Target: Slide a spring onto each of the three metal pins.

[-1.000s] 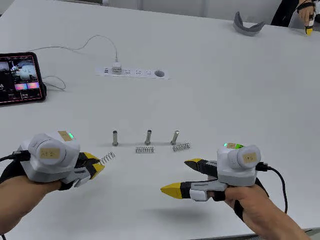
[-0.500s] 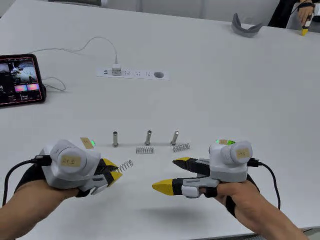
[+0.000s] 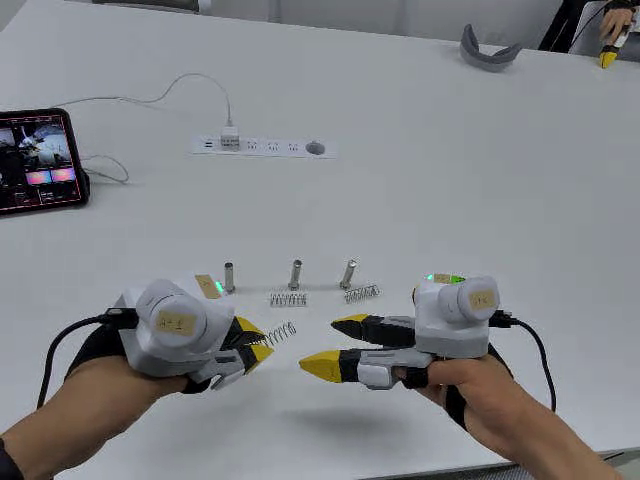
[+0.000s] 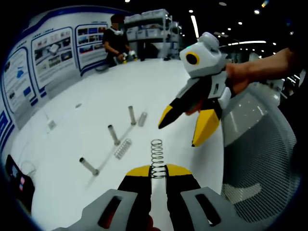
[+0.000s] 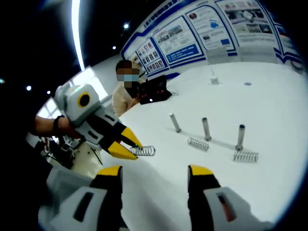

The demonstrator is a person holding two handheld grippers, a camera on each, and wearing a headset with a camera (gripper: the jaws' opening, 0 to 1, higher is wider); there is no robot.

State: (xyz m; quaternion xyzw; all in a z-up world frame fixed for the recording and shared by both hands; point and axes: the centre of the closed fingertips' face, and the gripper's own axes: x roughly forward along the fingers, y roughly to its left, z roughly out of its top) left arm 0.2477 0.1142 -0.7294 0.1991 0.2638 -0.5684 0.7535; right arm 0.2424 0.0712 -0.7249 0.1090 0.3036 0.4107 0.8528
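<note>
Three short metal pins (image 3: 229,277) (image 3: 295,273) (image 3: 348,272) stand upright in a row on the white table. Two springs lie flat in front of them, one (image 3: 288,299) by the middle pin and one (image 3: 362,293) by the right pin. My left gripper (image 3: 258,345) is shut on a third spring (image 3: 280,333), which sticks out past its yellow tips (image 4: 157,154). The right gripper (image 3: 325,343) is open and holds nothing, its tips facing the spring a short way off. In the right gripper view the held spring (image 5: 143,150) hangs ahead of my own open jaws.
A white power strip (image 3: 265,147) with a plugged cable lies behind the pins. A lit tablet (image 3: 38,158) sits at the left edge. A grey curved band (image 3: 493,50) lies far back right, near another person's hand (image 3: 610,25). A small tan label (image 3: 208,286) lies left of the pins.
Both grippers have moved toward each other in front of the pins: the left to the right with its spring, the right to the left. Pins and loose springs have not moved.
</note>
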